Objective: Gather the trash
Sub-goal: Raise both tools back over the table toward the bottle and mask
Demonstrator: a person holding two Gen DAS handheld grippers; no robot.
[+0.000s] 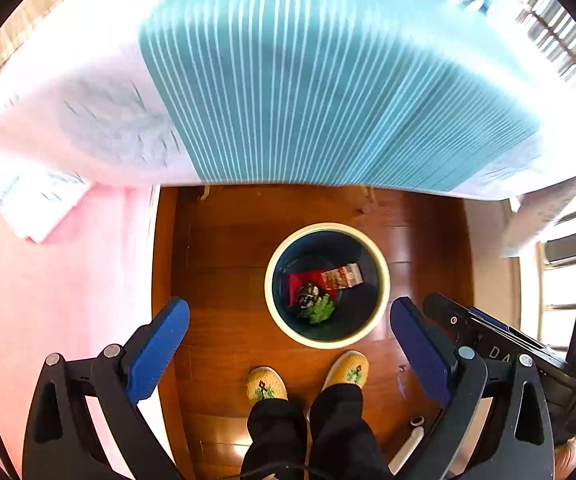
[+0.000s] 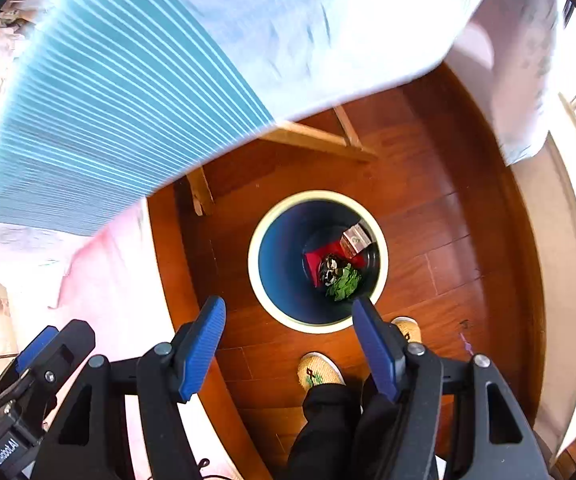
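Table with a teal-striped cloth (image 1: 307, 92) fills the top of both wrist views; its top surface isn't readable from here (blur, steep angle), so I can't tell whether any trash is left up there. Below it is a wooden floor (image 1: 224, 264), with a pink cloth (image 1: 60, 280) hanging at the left. The trash bin (image 1: 327, 229) stands on the floor just in front of the person's slippers (image 1: 345, 368), directly under both grippers. Inside the bin: a red wrapper (image 1: 299, 280), a red-and-white packet (image 1: 341, 276), a dark crumpled wad (image 1: 308, 294) and a green leafy scrap (image 1: 319, 309), all lying at the bottom. Left gripper (image 1: 289, 348) has its jaws spread wide with nothing between them. Right gripper (image 2: 289, 344) is also released and empty, with only floor and the bin rim visible in the gap. My read: at least four pieces are already collected and both tools are free. What's left, if anything, would be on the table or on floor out of frame. A small white object (image 1: 416, 421) lies on the floor by the left gripper's right finger, too unclear to say whether it is trash.
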